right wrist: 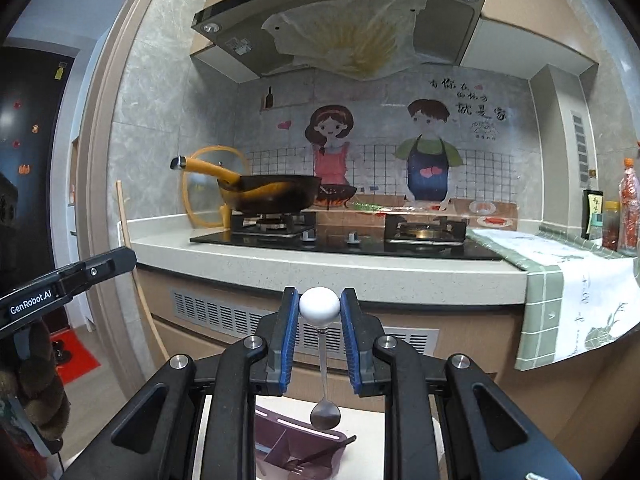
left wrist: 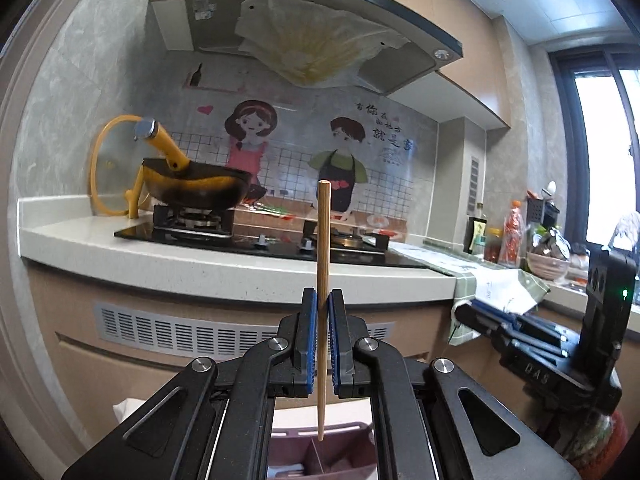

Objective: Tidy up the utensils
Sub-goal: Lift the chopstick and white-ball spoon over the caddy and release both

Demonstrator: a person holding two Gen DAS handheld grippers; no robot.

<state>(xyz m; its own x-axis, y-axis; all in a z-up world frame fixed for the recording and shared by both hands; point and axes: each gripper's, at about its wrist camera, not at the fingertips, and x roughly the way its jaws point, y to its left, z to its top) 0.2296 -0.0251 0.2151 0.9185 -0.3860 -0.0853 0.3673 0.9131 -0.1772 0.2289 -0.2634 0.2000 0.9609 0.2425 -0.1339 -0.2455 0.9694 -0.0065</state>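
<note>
My left gripper [left wrist: 323, 304] is shut on a wooden chopstick [left wrist: 323, 240] and holds it upright, its thin tip hanging over a mauve utensil organizer [left wrist: 320, 454] below. My right gripper [right wrist: 319, 304] is shut on the white ball end of a small metal spoon [right wrist: 325, 416], which hangs bowl-down above the same organizer [right wrist: 288, 444]. A dark fork [right wrist: 316, 458] lies in one compartment of the organizer. The right gripper shows at the right of the left wrist view [left wrist: 516, 328], and the left gripper's side at the left of the right wrist view [right wrist: 68, 280].
A kitchen counter [right wrist: 360, 272] with a gas hob [right wrist: 344, 240] faces me. A dark wok with a yellow handle [right wrist: 272, 196] sits on the left burner, a glass lid [right wrist: 208, 188] behind it. A green-edged cloth [right wrist: 568, 280] hangs over the counter at right, beside bottles [right wrist: 624, 208].
</note>
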